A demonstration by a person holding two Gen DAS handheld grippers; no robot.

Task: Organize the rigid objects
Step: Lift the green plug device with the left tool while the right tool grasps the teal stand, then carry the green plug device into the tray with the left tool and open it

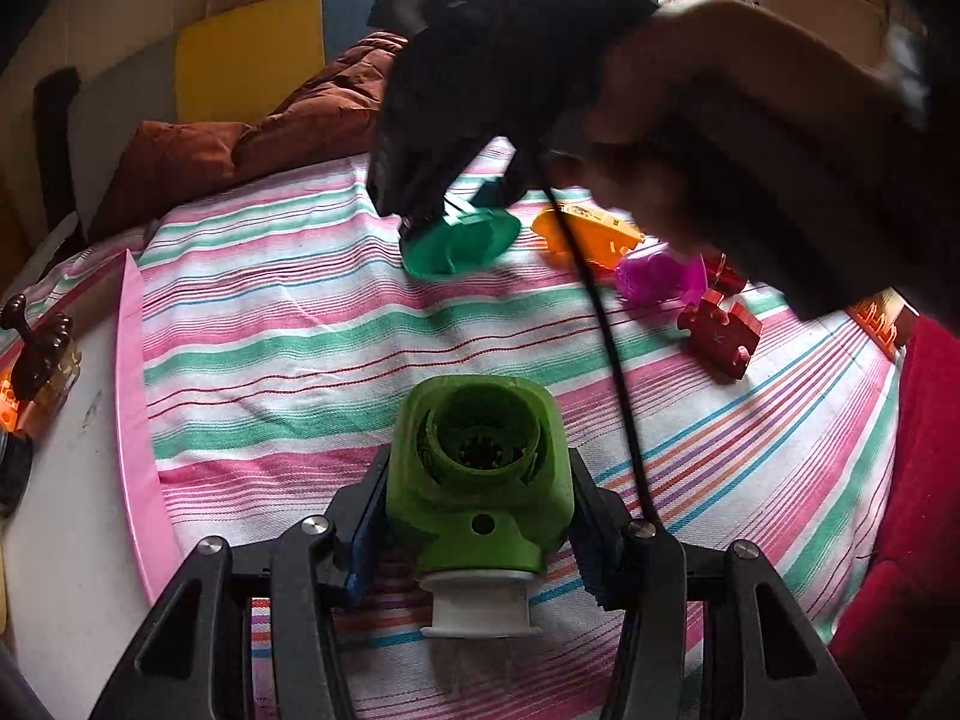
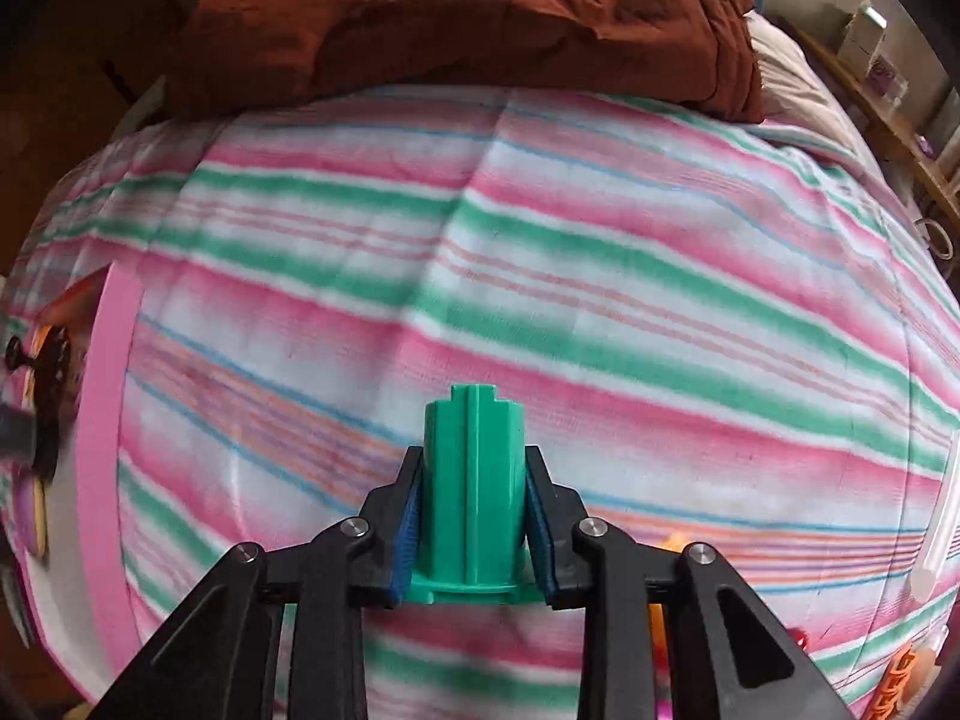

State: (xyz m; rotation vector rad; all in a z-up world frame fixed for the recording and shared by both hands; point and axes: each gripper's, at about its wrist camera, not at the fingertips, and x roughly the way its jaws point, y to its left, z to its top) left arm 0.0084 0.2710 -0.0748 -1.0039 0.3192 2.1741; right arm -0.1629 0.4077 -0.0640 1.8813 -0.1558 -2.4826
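My left gripper (image 1: 477, 480) is shut on a lime-green plastic housing (image 1: 480, 468) with a white collar, held above the striped bedsheet. My right gripper (image 2: 474, 498) is shut on a teal green funnel-shaped part (image 2: 471, 492), gripping its ribbed stem. In the left wrist view the right gripper (image 1: 432, 204) shows as a black body holding that teal part (image 1: 462, 240) just above the sheet. An orange piece (image 1: 585, 234), a magenta piece (image 1: 657, 276) and a red puzzle-shaped piece (image 1: 720, 336) lie on the sheet to the right.
A pink-rimmed white tray (image 1: 129, 396) sits at the left with a dark brown piece (image 1: 36, 342) and orange items in it. A brown quilt (image 2: 480, 24) is bunched at the far side. A red cushion (image 1: 900, 540) is at the right edge.
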